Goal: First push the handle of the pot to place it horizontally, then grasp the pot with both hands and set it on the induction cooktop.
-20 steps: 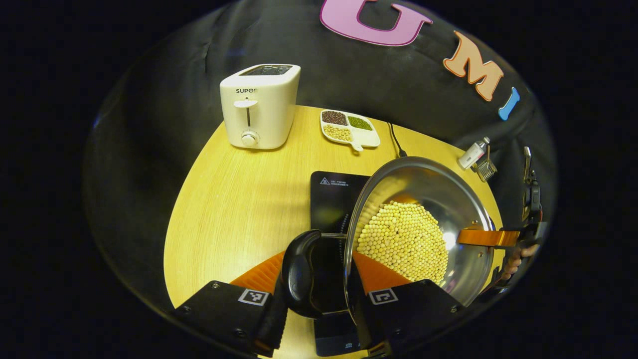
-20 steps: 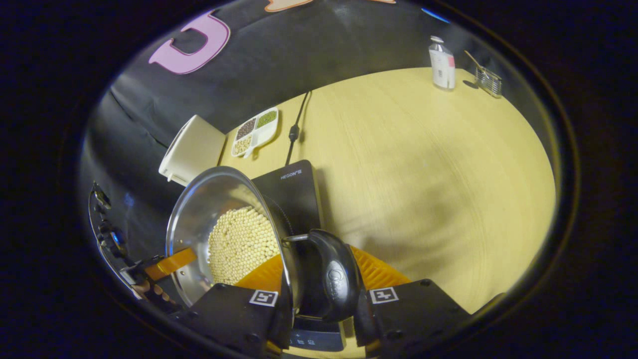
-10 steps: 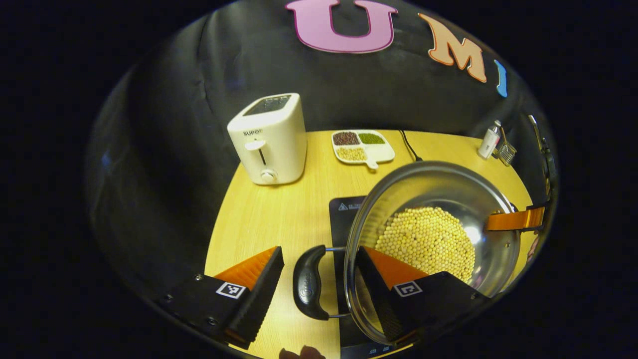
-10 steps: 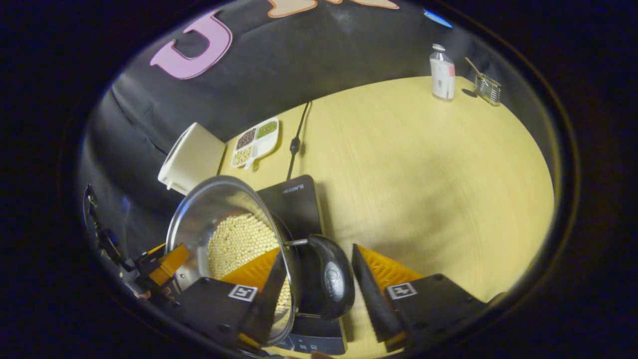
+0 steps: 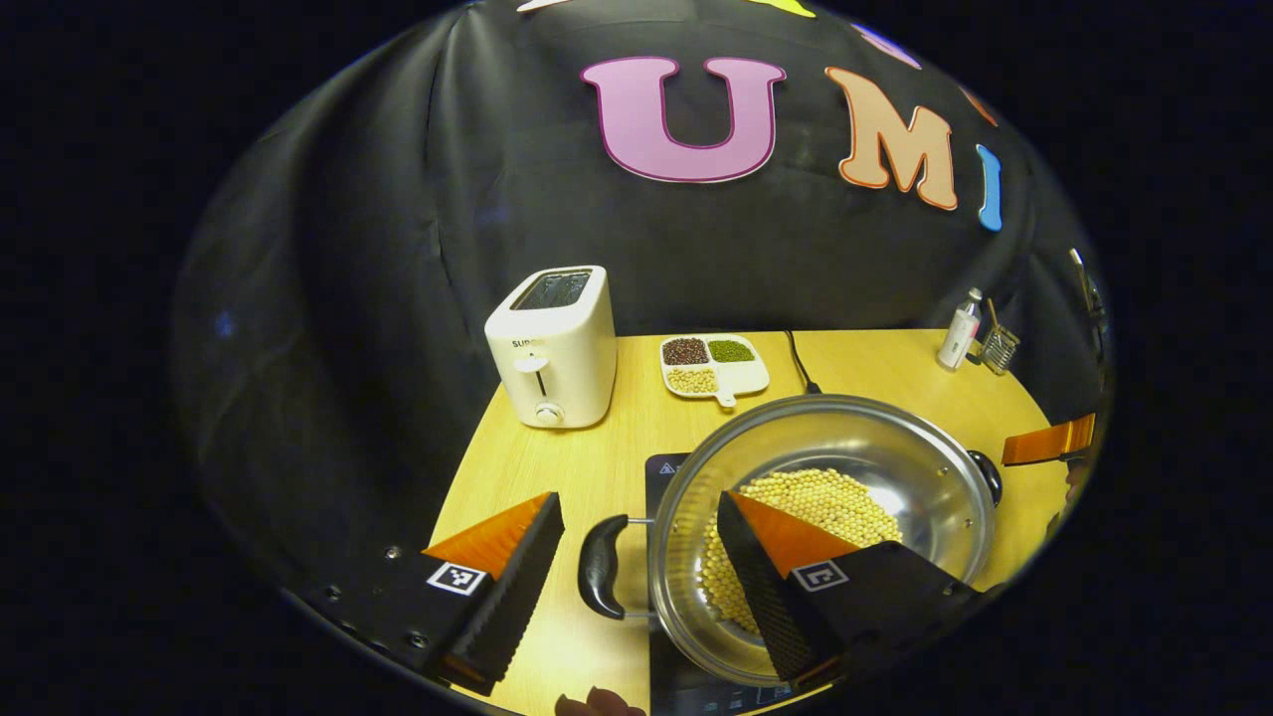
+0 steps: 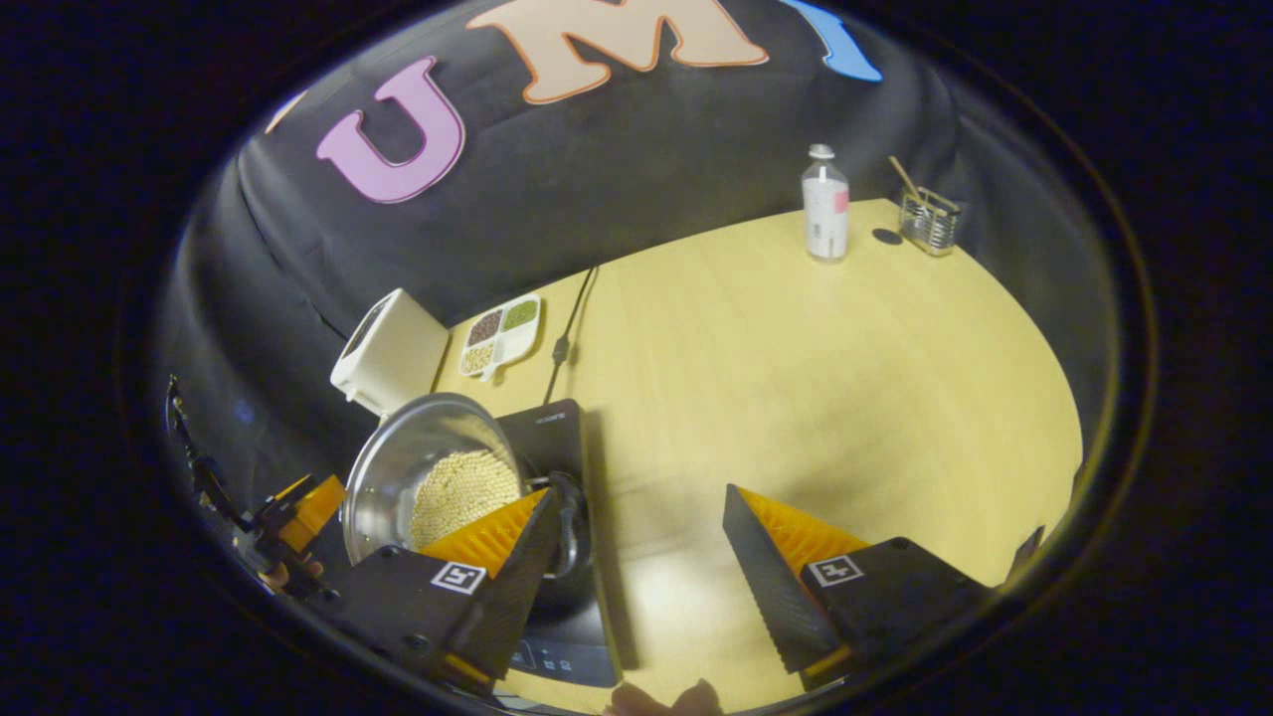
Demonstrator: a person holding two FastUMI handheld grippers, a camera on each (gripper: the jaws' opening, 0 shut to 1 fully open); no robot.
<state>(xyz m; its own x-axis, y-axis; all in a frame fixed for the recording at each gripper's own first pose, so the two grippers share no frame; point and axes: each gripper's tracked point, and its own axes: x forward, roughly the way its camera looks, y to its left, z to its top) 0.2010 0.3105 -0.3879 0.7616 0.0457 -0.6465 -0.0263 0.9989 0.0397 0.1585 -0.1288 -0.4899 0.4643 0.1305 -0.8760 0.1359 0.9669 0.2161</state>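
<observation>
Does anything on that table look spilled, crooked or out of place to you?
Nothing stands out. The steel pot of pale yellow beans sits level on the black induction cooktop, with no beans on the wooden table. The white toaster and clear bottle stand upright.

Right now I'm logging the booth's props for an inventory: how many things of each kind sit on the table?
Pot: 1
Induction cooktop: 1
Toaster: 1
Divided bean dish: 1
Bottle: 1
Wire holder: 1
Total: 6
</observation>
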